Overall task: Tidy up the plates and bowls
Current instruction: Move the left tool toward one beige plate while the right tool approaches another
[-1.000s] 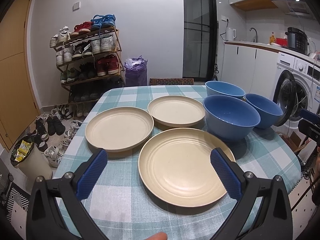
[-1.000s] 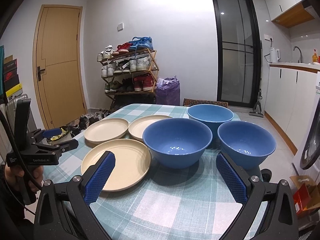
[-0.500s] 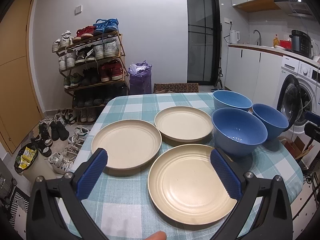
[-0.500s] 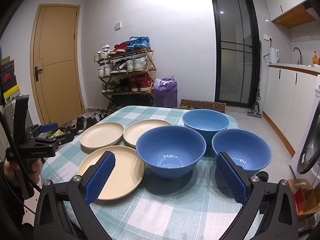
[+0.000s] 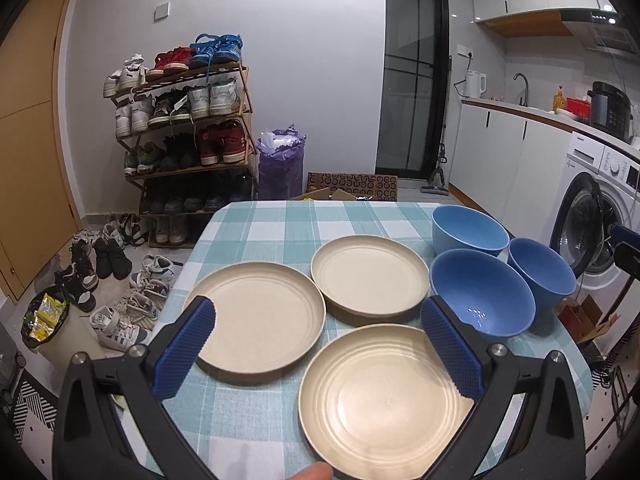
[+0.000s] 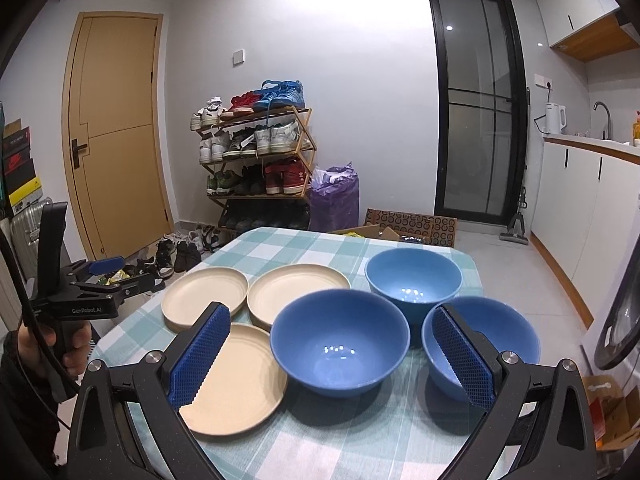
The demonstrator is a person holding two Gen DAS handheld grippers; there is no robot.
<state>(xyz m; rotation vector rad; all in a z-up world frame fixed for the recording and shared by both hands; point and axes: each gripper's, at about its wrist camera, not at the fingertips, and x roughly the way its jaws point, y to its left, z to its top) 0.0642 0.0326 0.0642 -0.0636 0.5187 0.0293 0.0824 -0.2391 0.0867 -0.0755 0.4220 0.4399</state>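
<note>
Both tongs drawn back, gaping, empty, right view alone shows left tongs [image 6: 120, 276], hand [image 6: 48, 344]

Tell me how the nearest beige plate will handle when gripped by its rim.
The nearest beige plate looks rigid and matte, so it probably won't flex or slip much. Its low raised rim offers little purchase, so it may tilt when lifted from one edge. It looks light, likely plastic.

3 plates [image 5: 256, 316], 3 bowls [image 5: 482, 292], checked tablecloth [image 5: 256, 228]
</note>
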